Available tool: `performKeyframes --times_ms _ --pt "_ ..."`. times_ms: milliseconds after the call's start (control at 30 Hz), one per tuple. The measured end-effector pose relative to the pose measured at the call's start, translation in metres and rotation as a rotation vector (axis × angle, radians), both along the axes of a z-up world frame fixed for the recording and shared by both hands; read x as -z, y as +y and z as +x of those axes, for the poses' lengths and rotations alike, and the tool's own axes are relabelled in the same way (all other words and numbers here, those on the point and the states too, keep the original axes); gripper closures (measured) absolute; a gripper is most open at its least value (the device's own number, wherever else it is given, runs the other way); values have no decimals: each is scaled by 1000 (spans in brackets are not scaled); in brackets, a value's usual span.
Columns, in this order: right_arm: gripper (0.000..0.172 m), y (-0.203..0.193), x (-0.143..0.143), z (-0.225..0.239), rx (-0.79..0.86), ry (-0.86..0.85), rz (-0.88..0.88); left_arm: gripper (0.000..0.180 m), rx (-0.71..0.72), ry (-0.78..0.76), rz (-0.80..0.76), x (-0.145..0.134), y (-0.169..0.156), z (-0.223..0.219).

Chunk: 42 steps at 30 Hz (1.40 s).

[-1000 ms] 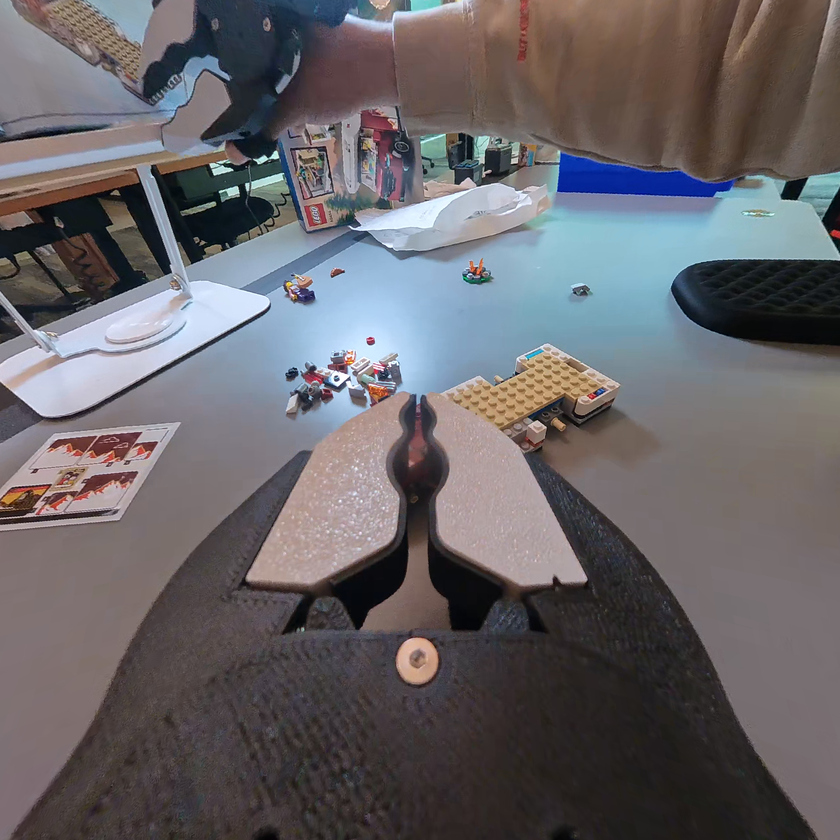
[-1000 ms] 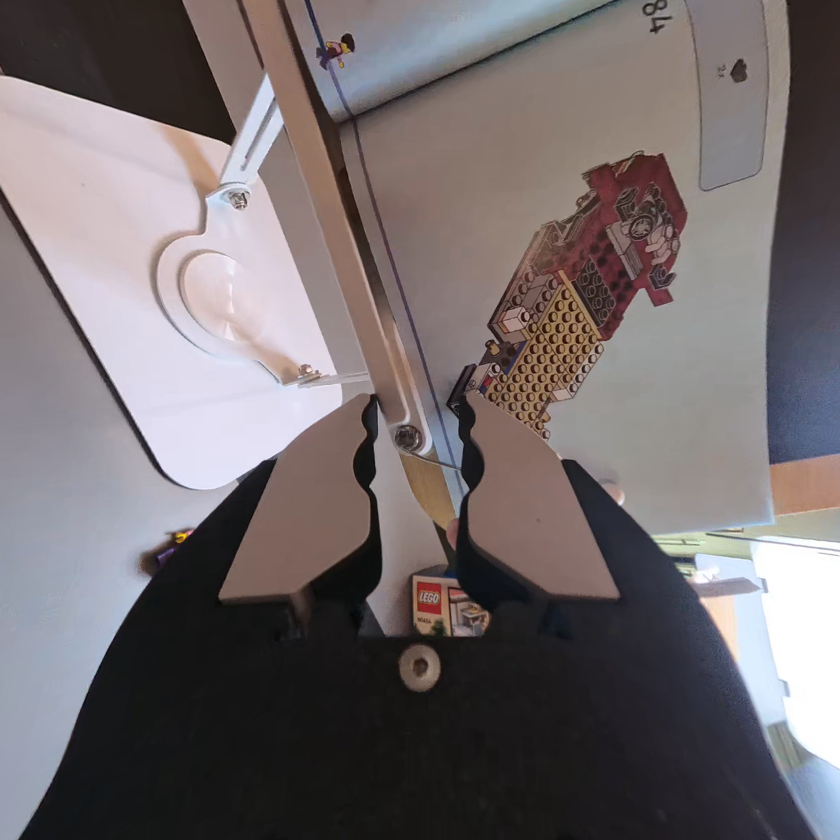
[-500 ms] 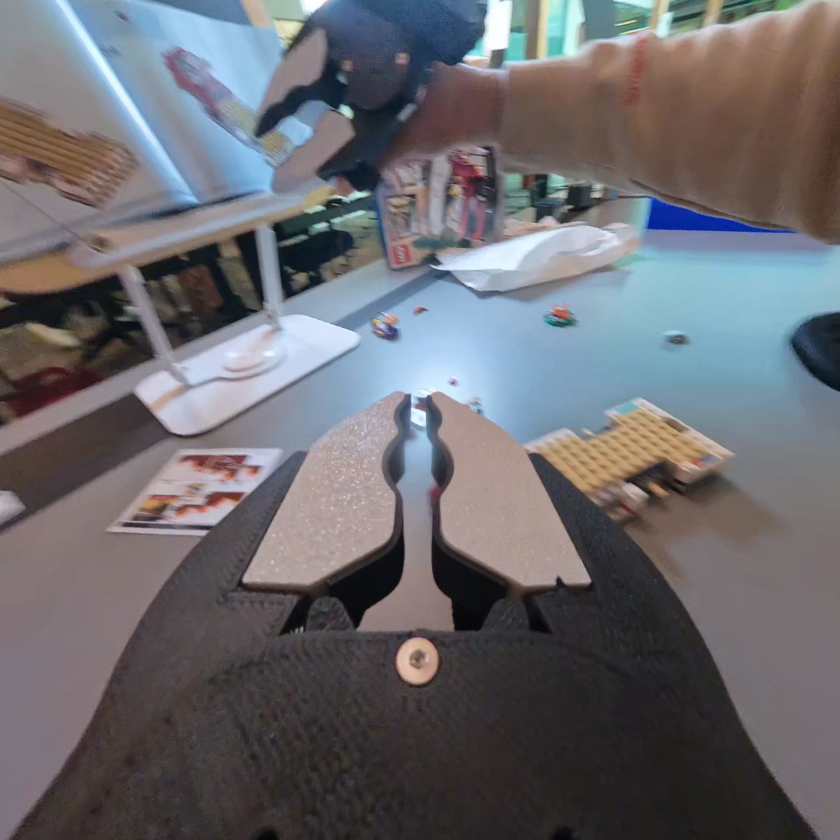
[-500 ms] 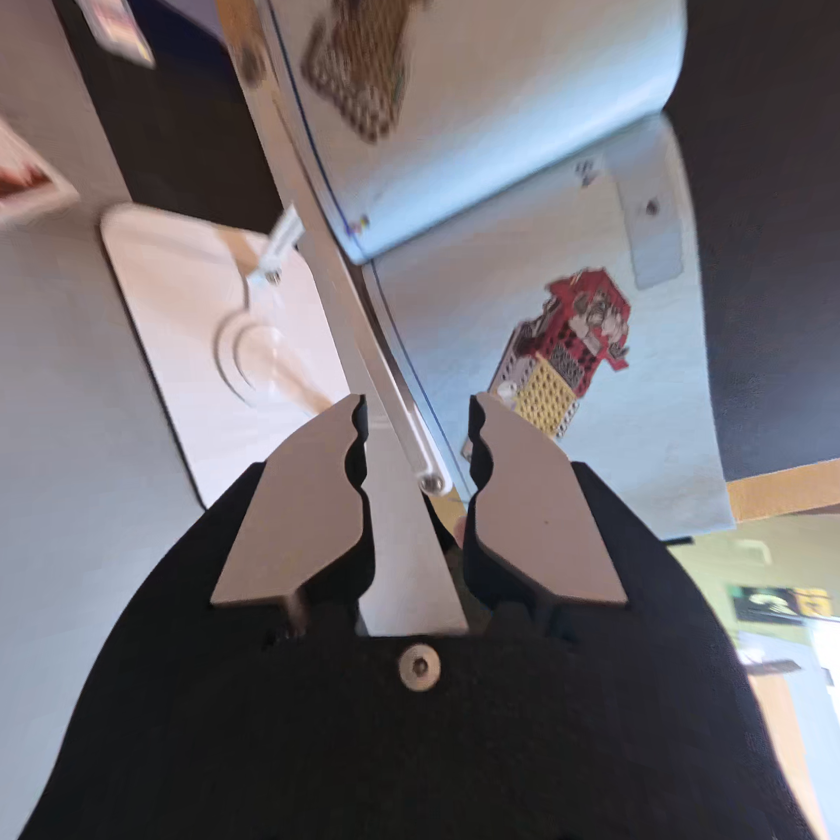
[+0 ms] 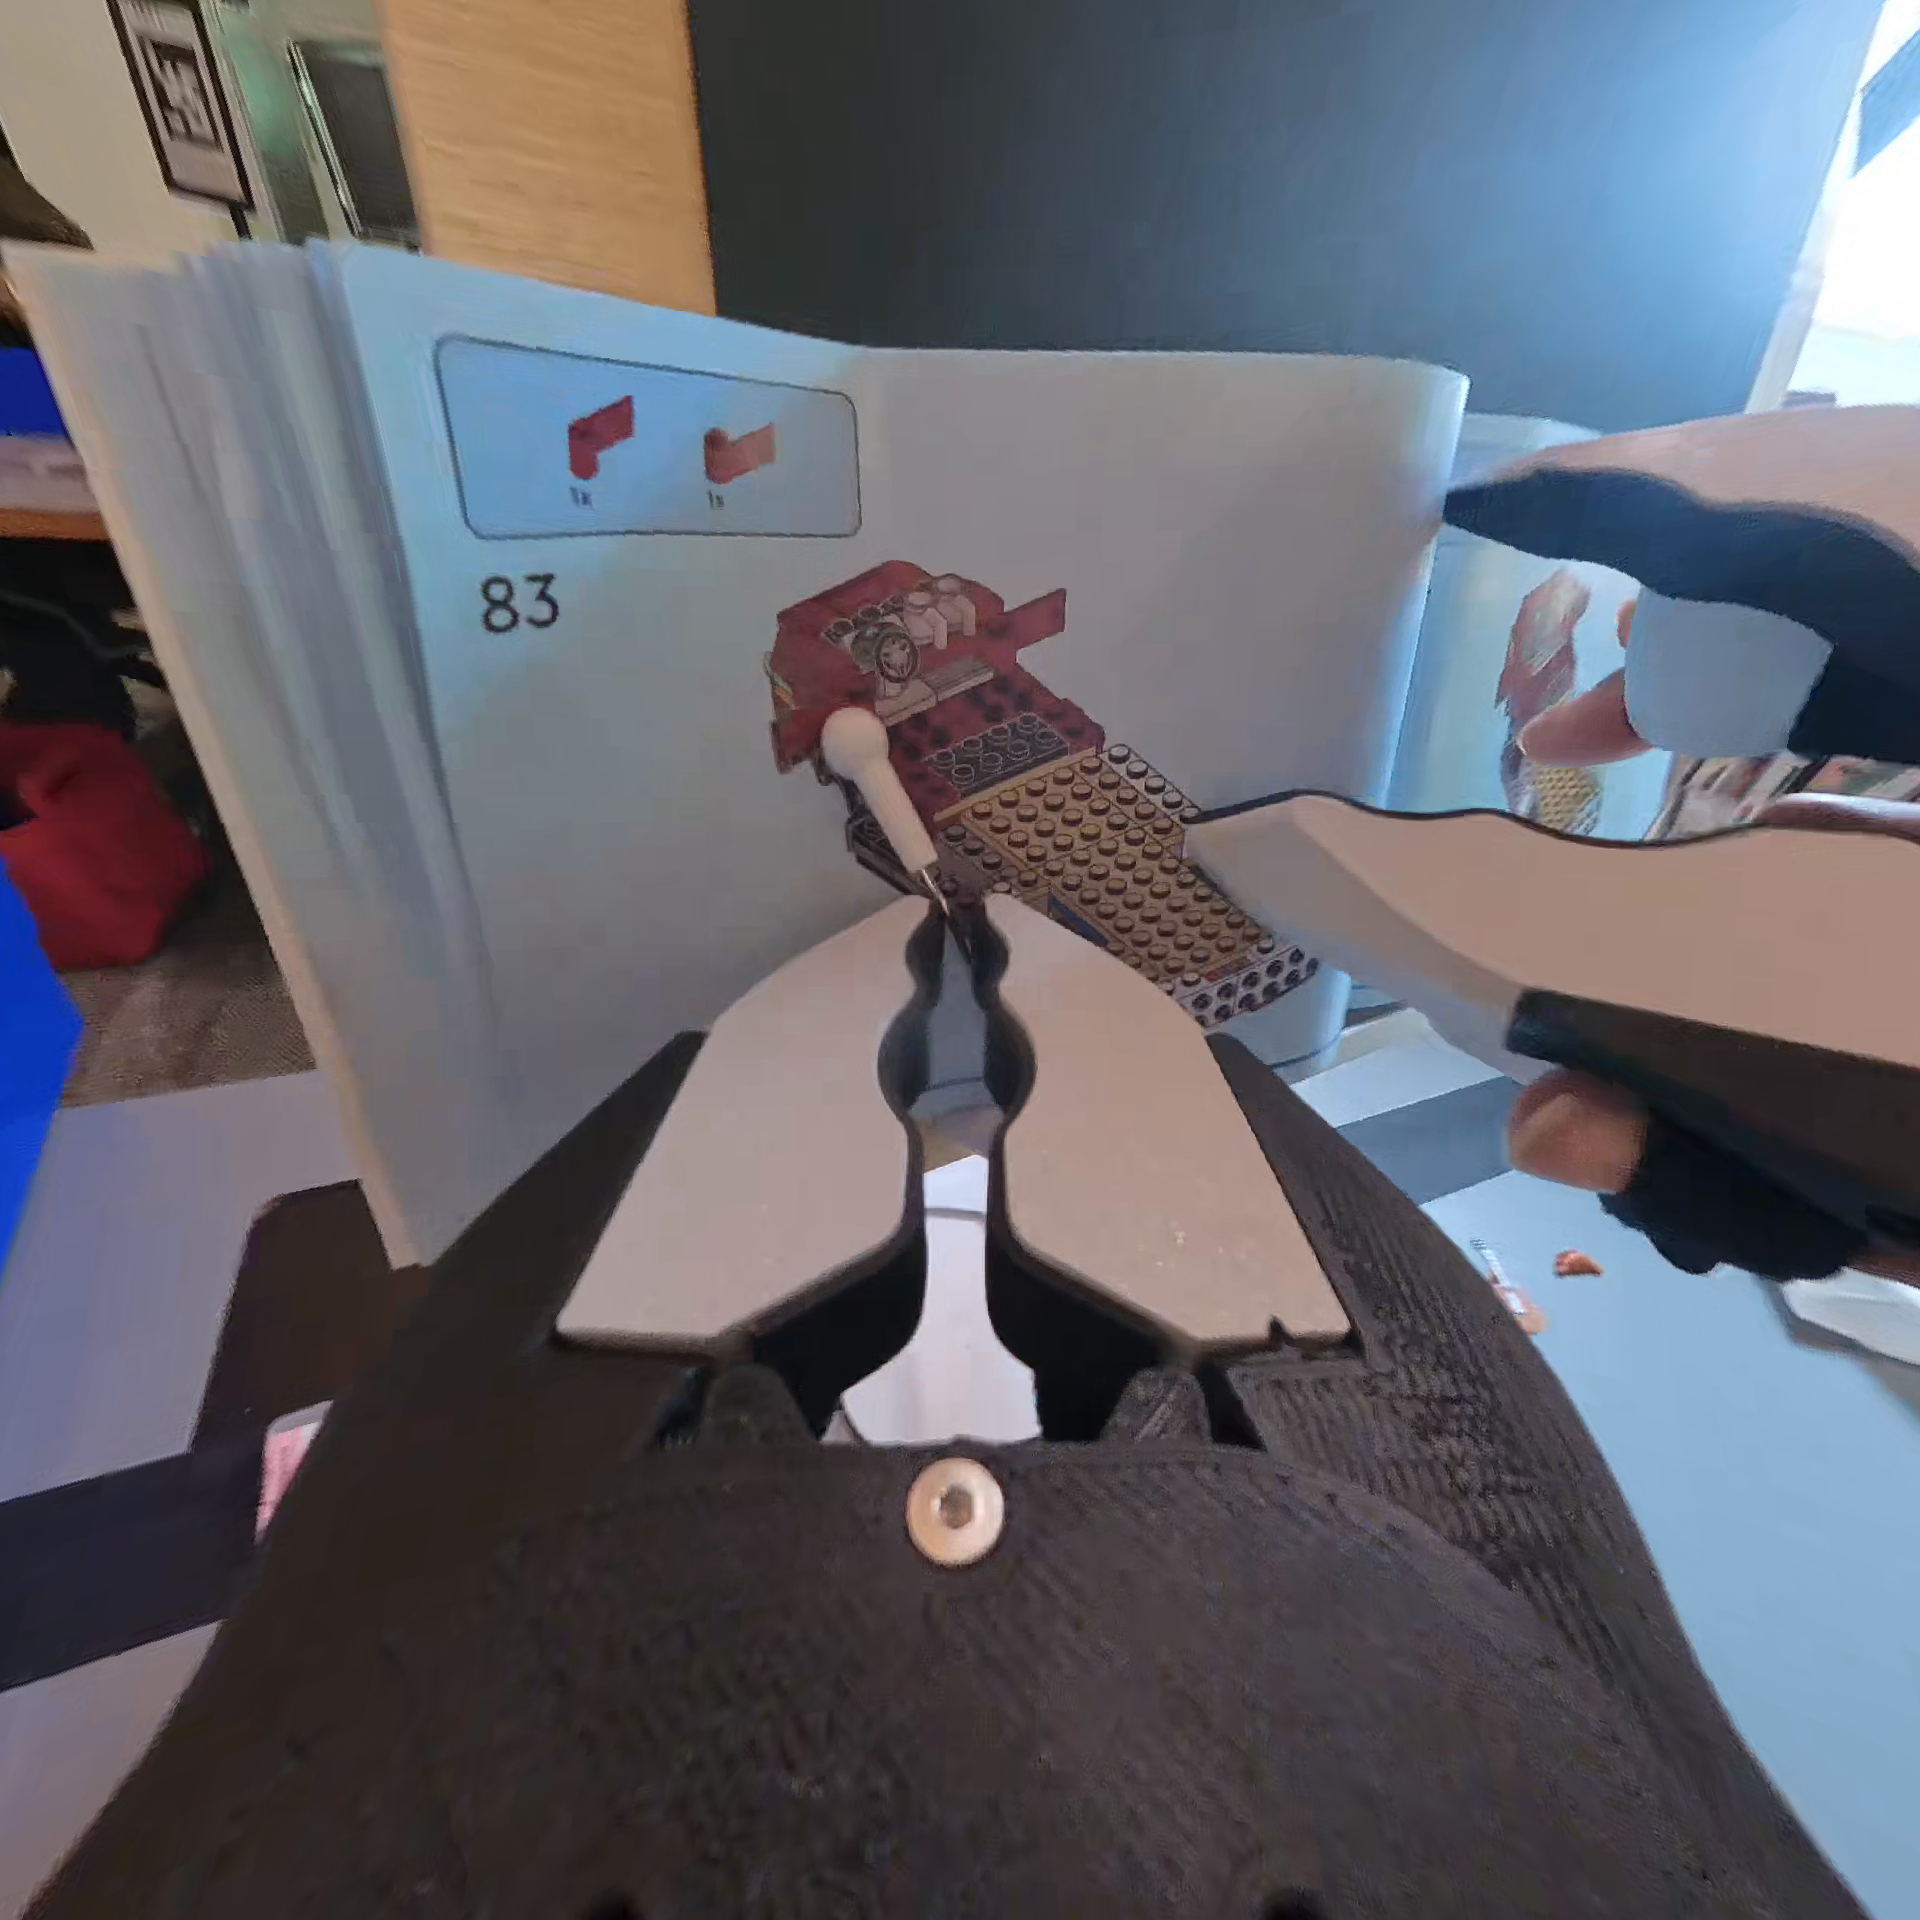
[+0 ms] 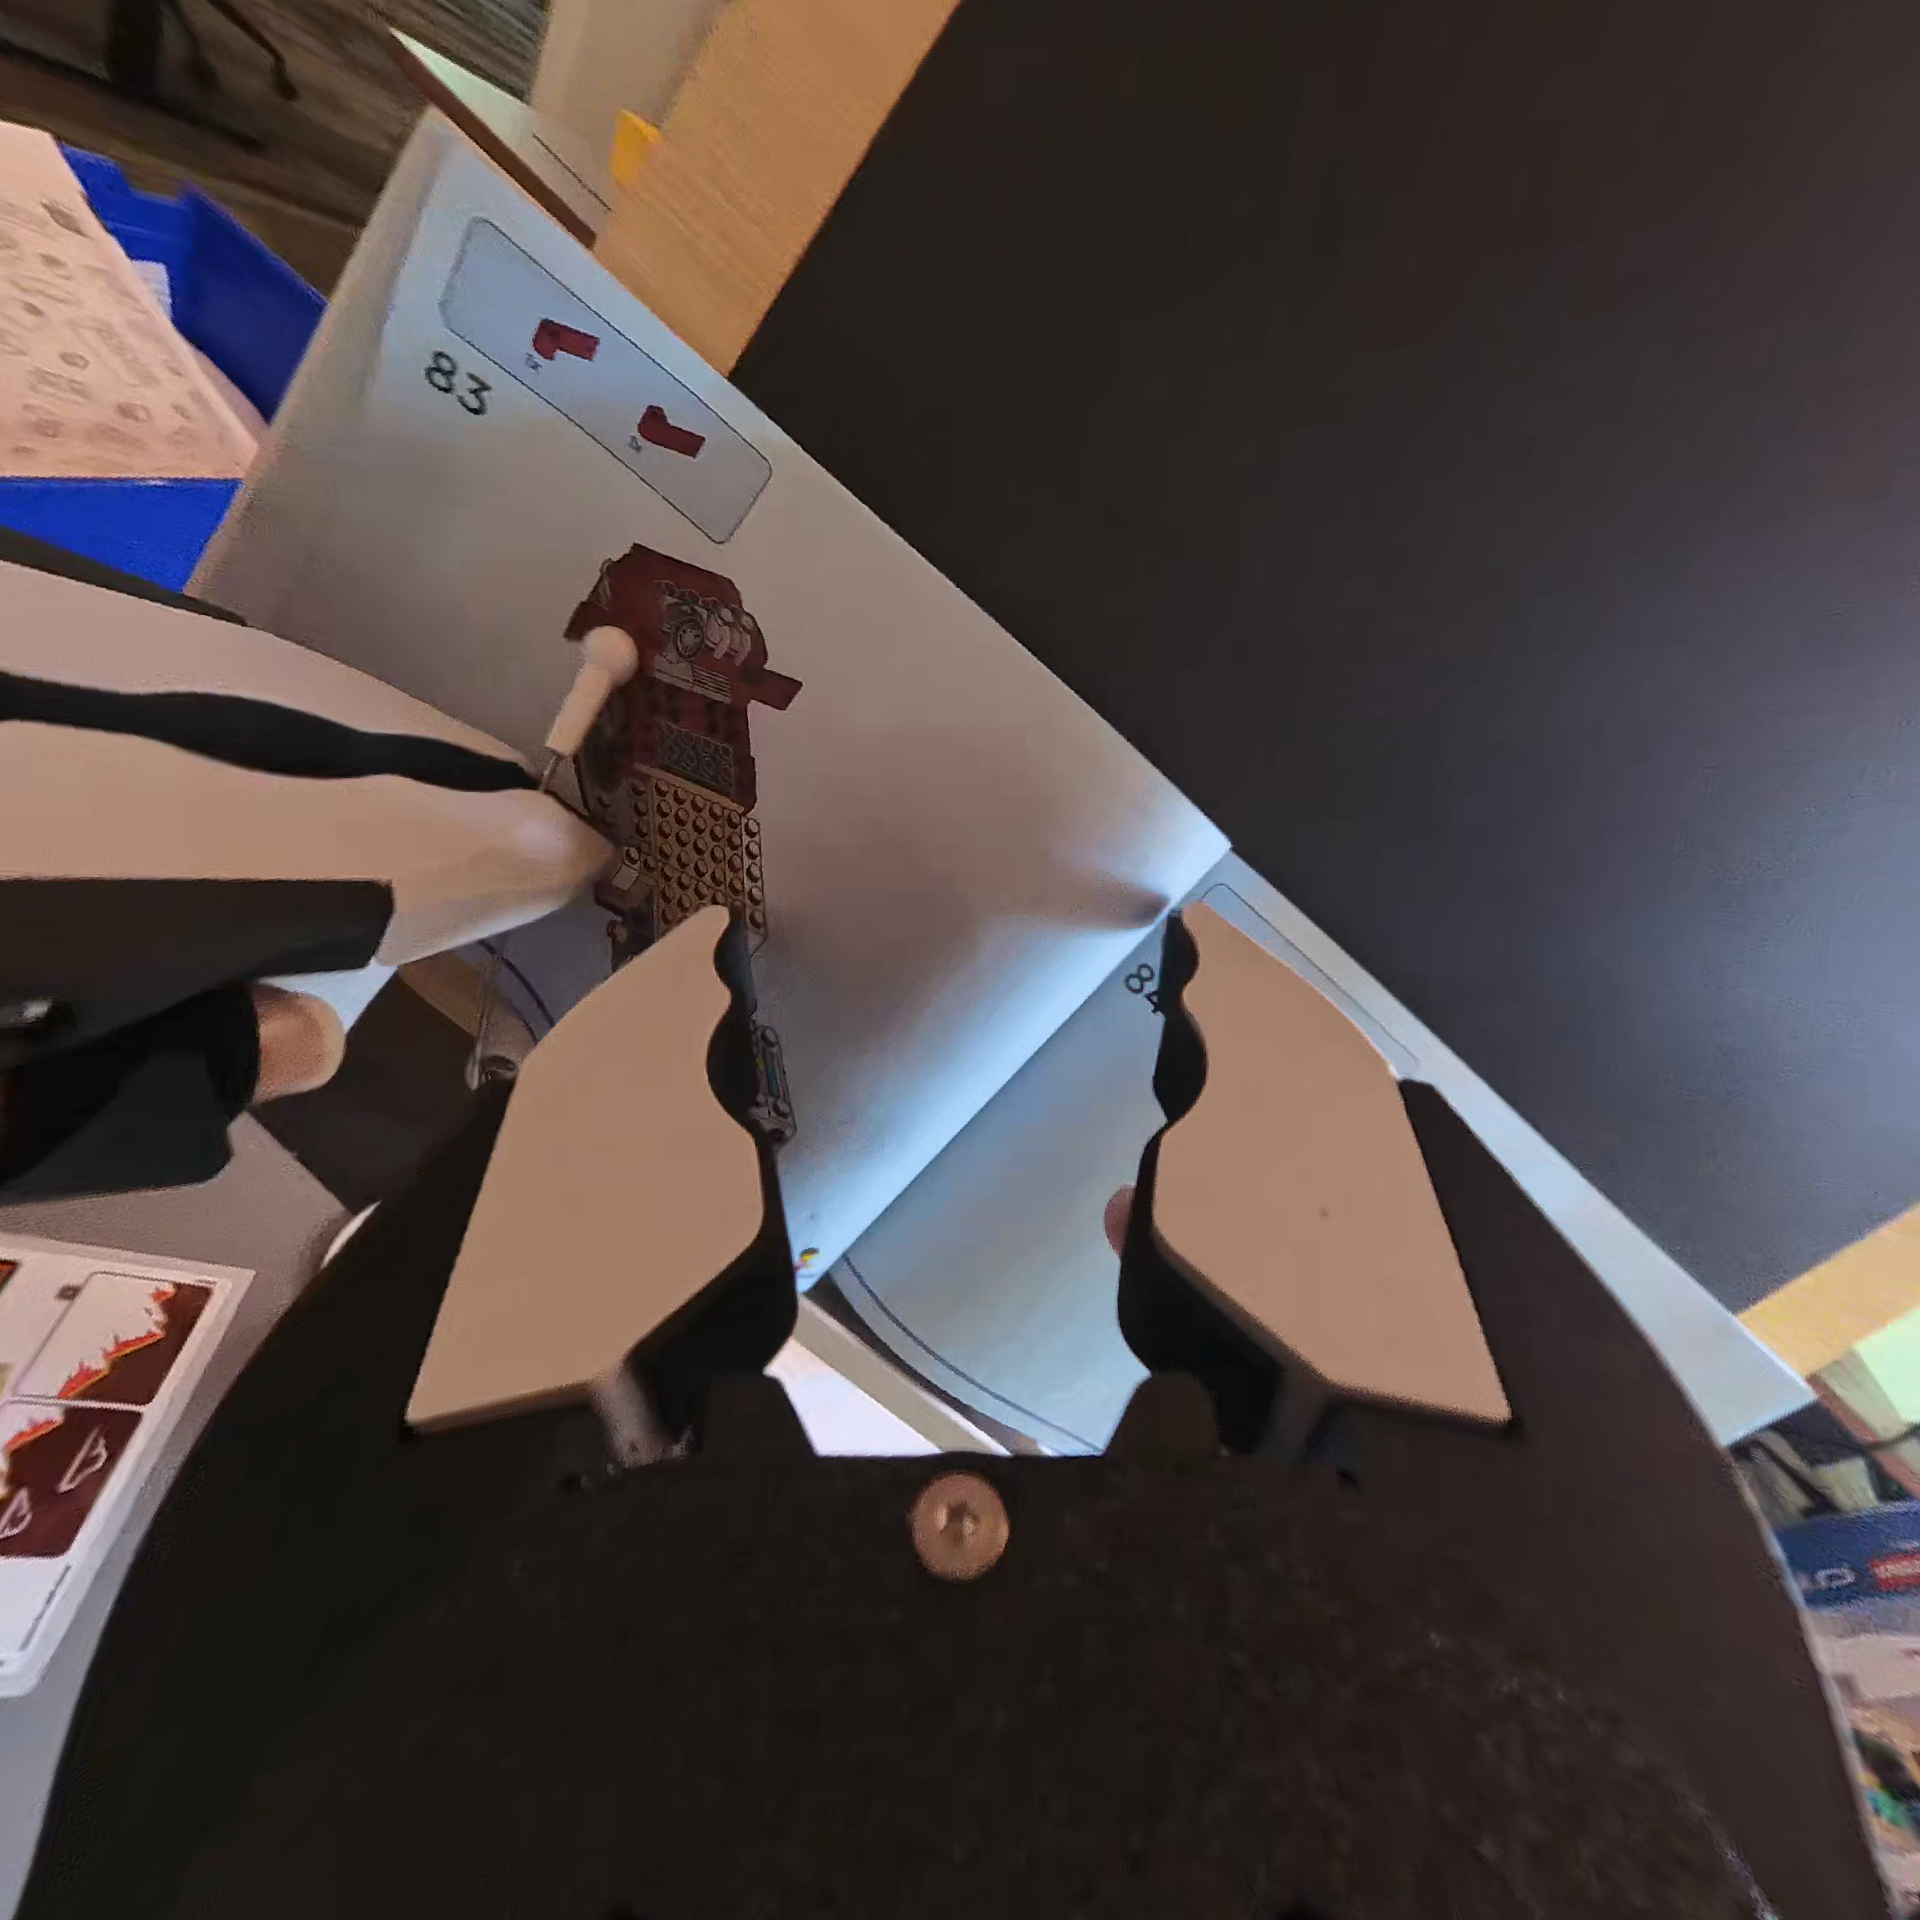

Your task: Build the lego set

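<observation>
Instruction booklet [image 5: 644, 790] upright, left gripper [image 5: 958, 914] nearly closed, right gripper [image 6: 951, 935] wide open.

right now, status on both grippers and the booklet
left gripper pinched on page clip wire. right gripper wide open at booklet page. clip lies across open page.

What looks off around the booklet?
The open page bulges forward instead of lying flat, its right edge curled away from the next page. The white-tipped page clip sits across its picture, at the left gripper's fingertips.
</observation>
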State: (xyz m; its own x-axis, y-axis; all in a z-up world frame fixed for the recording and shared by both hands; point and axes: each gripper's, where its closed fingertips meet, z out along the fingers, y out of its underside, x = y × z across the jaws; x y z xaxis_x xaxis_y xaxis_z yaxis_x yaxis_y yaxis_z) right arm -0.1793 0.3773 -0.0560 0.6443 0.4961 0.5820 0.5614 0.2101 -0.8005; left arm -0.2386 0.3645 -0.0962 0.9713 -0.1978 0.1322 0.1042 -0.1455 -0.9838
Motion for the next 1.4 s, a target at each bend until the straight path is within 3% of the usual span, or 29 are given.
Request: performKeyframes --times_ms 100,233,433,633,767,967,1033,1133,1200,1267,1300,1400 --pt "85 9 7 -3 47 40 6 174 -59 -47 27 8 -8 -13" --pt "89 12 6 -8 91 62 101 171 -53 -257 32 30 -21 -27" --pt "130 10 2 21 55 166 142 169 8 -408 40 45 -27 -28" --pt "156 5 -3 55 -70 341 87 169 12 -392 81 40 -28 -28" --pt "172 16 6 83 -42 409 -16 169 -2 -335 105 34 -28 -27" --pt "169 11 7 98 -62 515 -122 169 -14 -305 136 29 -30 -24" --pt "152 -12 -1 88 -140 513 -93 169 1 -289 153 27 -30 -23" --pt "124 -40 1 62 -164 369 -4 177 28 -273 210 18 -32 -17" --pt "103 -41 8 42 -123 272 30 180 83 -237 275 6 -36 -3" --pt "90 -29 16 25 -64 213 27 180 38 -152 254 7 -32 2" --pt "88 -19 20 21 -17 175 29 180 46 -146 249 7 -31 5" --pt "110 1 22 26 64 116 70 180 34 -164 232 8 -33 2"
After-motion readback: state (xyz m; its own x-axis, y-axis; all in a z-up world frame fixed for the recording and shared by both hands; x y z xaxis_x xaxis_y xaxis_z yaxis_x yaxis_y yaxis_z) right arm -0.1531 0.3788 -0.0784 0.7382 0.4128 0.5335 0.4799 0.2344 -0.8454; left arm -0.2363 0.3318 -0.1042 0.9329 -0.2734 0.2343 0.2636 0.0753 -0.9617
